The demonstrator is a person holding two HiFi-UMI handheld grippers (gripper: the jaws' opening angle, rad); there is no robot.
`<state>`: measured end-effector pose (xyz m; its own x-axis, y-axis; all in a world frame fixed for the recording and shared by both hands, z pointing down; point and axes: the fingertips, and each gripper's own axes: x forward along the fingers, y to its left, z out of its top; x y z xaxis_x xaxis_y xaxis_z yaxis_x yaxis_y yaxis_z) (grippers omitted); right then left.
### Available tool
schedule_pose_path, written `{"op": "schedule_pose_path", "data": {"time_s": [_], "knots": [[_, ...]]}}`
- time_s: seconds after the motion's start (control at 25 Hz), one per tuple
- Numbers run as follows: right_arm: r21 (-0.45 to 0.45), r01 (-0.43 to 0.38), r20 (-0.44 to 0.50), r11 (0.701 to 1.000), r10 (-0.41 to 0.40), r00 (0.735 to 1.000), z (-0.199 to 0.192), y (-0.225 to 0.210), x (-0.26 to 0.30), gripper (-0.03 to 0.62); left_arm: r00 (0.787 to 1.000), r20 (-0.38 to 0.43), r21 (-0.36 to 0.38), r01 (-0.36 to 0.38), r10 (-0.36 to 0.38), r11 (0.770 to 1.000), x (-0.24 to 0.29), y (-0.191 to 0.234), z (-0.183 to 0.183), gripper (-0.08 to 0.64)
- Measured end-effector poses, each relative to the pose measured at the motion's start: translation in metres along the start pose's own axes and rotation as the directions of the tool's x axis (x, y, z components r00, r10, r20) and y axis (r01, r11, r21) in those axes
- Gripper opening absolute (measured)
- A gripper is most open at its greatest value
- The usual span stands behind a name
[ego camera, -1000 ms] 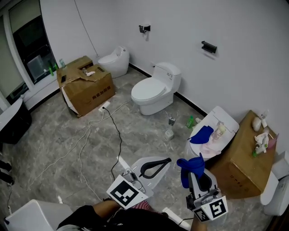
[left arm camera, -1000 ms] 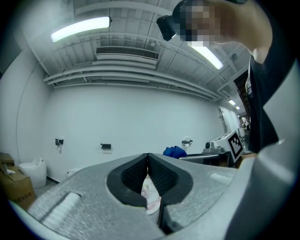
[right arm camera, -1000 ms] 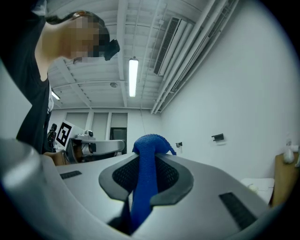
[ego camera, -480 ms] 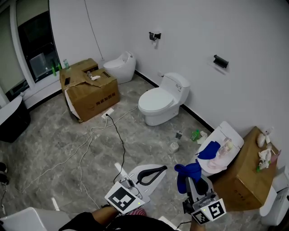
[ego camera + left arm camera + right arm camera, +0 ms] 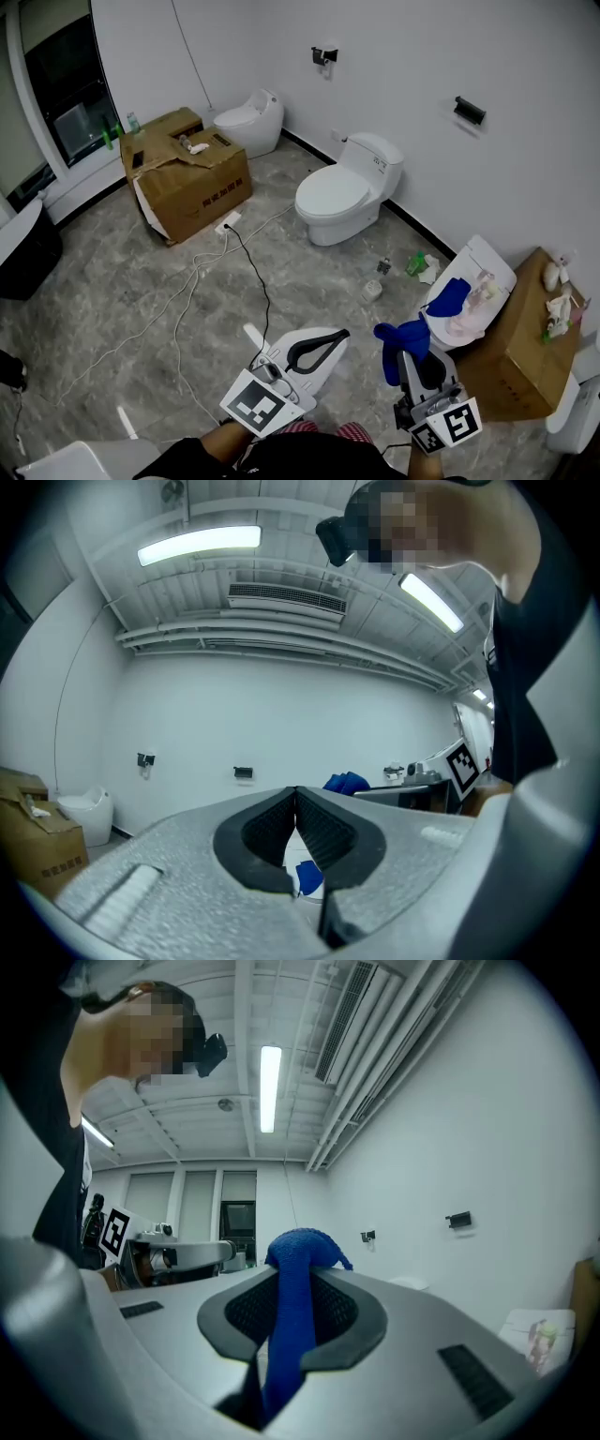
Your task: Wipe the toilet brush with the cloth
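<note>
One toilet (image 5: 342,192) stands on grey marble floor (image 5: 112,281); right gripper (image 5: 415,364) clamps blue cloth (image 5: 398,337).

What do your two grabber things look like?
The left gripper and right gripper are white and chunky, with black ribbed pads inside the jaws. Each carries a cube with black-and-white square markers at its back. The person wears a dark top.

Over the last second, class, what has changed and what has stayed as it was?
The person has moved, taking both grippers along: the white toilet and the cloth-topped toilet sit further right in the head view. Nothing was taken or released: the right gripper stays shut on the blue cloth, the left gripper shut and empty.
</note>
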<state>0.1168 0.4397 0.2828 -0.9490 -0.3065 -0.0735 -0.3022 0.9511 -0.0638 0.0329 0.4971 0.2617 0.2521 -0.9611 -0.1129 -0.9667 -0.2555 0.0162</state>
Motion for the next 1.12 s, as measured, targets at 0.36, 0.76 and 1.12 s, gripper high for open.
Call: {"op": "schedule_pose_path", "data": {"time_s": [0.36, 0.76, 1.12], "knots": [[0.007, 0.019, -0.002, 1.000, -0.019, 1.000, 0.002, -0.016, 0.013, 0.067, 1.000, 0.008, -0.028, 0.006, -0.006, 1.000, 0.014, 0.020, -0.003, 0.006], [0.034, -0.028, 0.070, 0.999, 0.025, 0.997, 0.008, -0.061, 0.039, 0.067, 0.999, -0.042, 0.034, -0.030, 0.031, 0.999, 0.051, 0.034, -0.005, 0.006], [0.049, -0.046, 0.082, 0.998, 0.042, 0.996, 0.009, -0.119, 0.063, 0.067, 0.996, -0.061, 0.044, -0.055, 0.057, 0.998, 0.103, 0.052, -0.006, 0.006]]}}
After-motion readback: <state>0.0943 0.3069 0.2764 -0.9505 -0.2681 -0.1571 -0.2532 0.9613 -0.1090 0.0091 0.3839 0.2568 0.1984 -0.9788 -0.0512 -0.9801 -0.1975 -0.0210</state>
